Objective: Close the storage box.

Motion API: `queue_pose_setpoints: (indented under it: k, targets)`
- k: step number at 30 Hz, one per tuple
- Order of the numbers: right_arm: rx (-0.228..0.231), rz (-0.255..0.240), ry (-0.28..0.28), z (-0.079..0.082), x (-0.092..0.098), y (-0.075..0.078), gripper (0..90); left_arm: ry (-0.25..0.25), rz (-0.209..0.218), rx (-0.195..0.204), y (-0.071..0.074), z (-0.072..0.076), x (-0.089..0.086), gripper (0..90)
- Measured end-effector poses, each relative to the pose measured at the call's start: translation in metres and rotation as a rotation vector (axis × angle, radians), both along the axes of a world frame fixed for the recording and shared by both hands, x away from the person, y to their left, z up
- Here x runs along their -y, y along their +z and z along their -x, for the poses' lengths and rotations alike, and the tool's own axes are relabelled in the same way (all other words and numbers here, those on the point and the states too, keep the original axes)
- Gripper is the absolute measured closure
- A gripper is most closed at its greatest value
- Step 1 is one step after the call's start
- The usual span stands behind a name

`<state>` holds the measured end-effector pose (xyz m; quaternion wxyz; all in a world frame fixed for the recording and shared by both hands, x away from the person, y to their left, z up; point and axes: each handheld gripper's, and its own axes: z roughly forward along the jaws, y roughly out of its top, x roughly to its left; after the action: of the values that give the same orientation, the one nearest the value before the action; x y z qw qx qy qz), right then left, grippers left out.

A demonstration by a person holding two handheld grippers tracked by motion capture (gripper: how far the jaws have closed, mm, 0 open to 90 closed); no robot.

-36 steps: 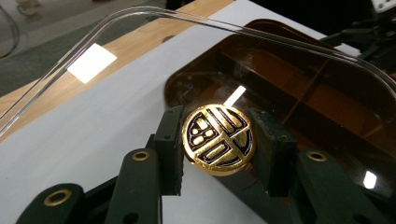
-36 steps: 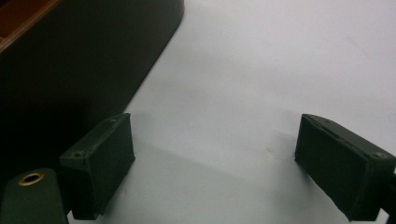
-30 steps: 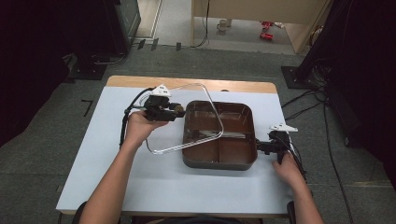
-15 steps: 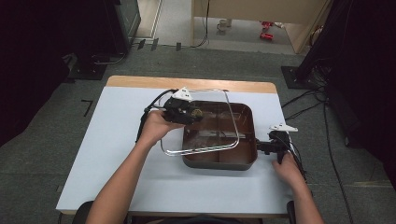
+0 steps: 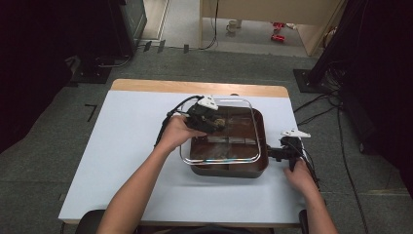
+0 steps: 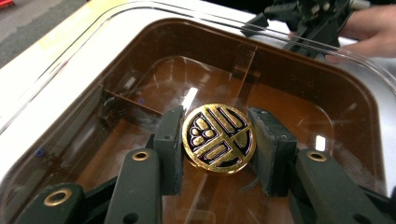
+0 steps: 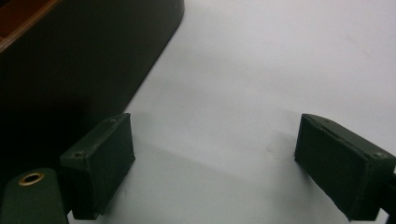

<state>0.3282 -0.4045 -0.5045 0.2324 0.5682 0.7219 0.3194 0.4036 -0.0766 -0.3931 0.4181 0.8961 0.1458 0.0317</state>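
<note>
A dark brown box [image 5: 229, 169] with inner dividers stands on the white table [image 5: 122, 161], right of centre. A clear plastic lid [image 5: 243, 104] lies level over it, a little off to the left. My left gripper [image 5: 217, 123] is shut on the lid's round gold knob [image 6: 217, 138], one pad on each side of it. The brown compartments [image 6: 140, 135] show through the lid below the knob. My right gripper [image 5: 272, 153] rests on the table by the box's right side. Its jaws stand open around bare table [image 7: 215, 158], with the box's dark wall [image 7: 70, 60] to their left.
The table's far edge is a wooden strip [image 5: 195, 87]. Beyond it lie grey floor, cables and dark equipment stands [image 5: 117, 29]. Bare table stretches left and in front of the box. The right hand and its gripper [image 6: 303, 18] show past the box's far rim.
My left gripper has carried the lid to the right, from tilted off the box's left side to level over the box. The right gripper has kept still.
</note>
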Motion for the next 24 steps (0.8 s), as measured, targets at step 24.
queue_pose_setpoints:
  k: [24]
  targets:
    - [0.0,0.001,0.001,0.0,0.0,0.0,11.3,-0.074,-0.048,-0.032,-0.028,-0.003,0.038,59.3]
